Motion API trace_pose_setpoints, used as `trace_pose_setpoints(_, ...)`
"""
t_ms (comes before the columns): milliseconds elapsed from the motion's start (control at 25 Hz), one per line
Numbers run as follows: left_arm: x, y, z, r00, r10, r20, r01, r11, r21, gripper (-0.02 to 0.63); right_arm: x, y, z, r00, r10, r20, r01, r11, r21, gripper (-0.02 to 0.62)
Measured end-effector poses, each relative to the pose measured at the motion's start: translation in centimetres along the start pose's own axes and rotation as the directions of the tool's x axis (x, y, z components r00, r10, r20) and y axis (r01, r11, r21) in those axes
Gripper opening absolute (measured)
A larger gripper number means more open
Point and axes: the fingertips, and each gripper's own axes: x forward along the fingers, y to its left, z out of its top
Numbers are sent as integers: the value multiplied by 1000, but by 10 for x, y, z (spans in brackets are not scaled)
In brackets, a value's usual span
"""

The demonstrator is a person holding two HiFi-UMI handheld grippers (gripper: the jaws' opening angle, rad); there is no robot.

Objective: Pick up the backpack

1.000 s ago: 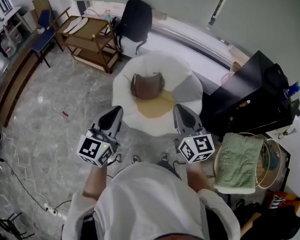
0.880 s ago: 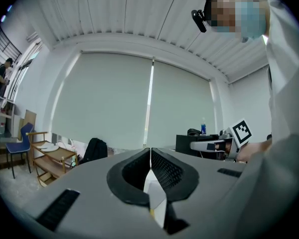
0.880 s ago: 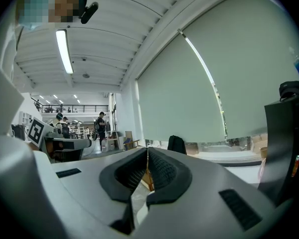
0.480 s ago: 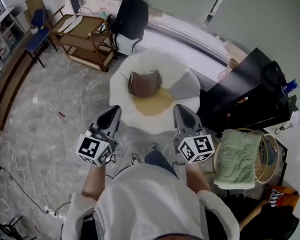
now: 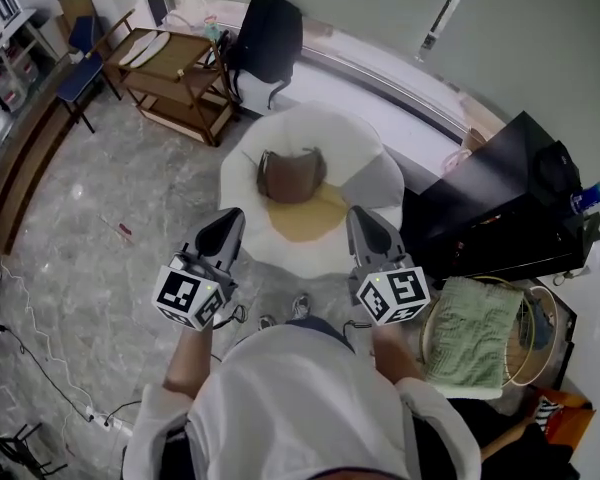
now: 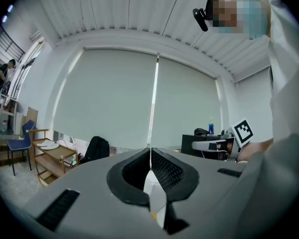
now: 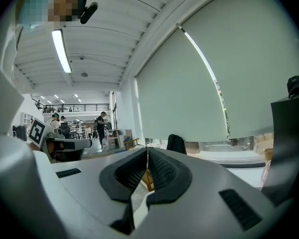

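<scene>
Floor (image 5: 130,198): grey marbled stone with cables trailing over it at the lower left of the head view.
Blind (image 6: 119,98): a pale green roller blind covers the window wall ahead, above a white ledge.
Person (image 5: 300,398): wears a white top and stands in front of the armchair, holding one gripper in each hand, side by side and pointing level.
Armchair (image 5: 245,168): white and rounded with a yellow seat patch, just ahead of both grippers.
Cabinet (image 5: 490,198): black, to the right of the armchair; a blue-capped bottle (image 5: 587,198) stands on its far end.
Cart (image 5: 175,78): a wooden two-shelf trolley to the left of the backpack.
Backpack (image 5: 270,36): black and upright, propped against the window ledge behind the armchair and beside the cart, well apart from both grippers. It also shows low in the left gripper view (image 6: 96,148) and the right gripper view (image 7: 176,144).
Towel (image 5: 470,333): green, draped over a round basket at the person's right.
Brown bag (image 5: 292,176): lies on the armchair seat near the backrest.
Left gripper (image 5: 230,218): jaws pressed together with nothing between them (image 6: 150,156).
Right gripper (image 5: 358,215): jaws likewise closed on nothing (image 7: 147,156).
</scene>
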Motion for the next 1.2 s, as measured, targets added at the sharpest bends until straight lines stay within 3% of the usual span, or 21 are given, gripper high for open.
trace_pose_setpoints(320, 50, 0, 2, 999, 45, 5, -45, 999, -5, 35, 23, -47, -1, 999, 53, -4, -52, 999, 12, 29)
trace_pose_setpoints(600, 75, 19, -1, 997, 81, -4, -81, 996, -24, 35, 46, -61, -5, 997, 79, -25, -79, 997, 18, 29)
trace_pose_setpoints(1200, 128, 103, 22, 996, -88, -15, 87, 996, -14, 35, 125, -55, 9, 997, -75, 3, 75, 997, 25, 29)
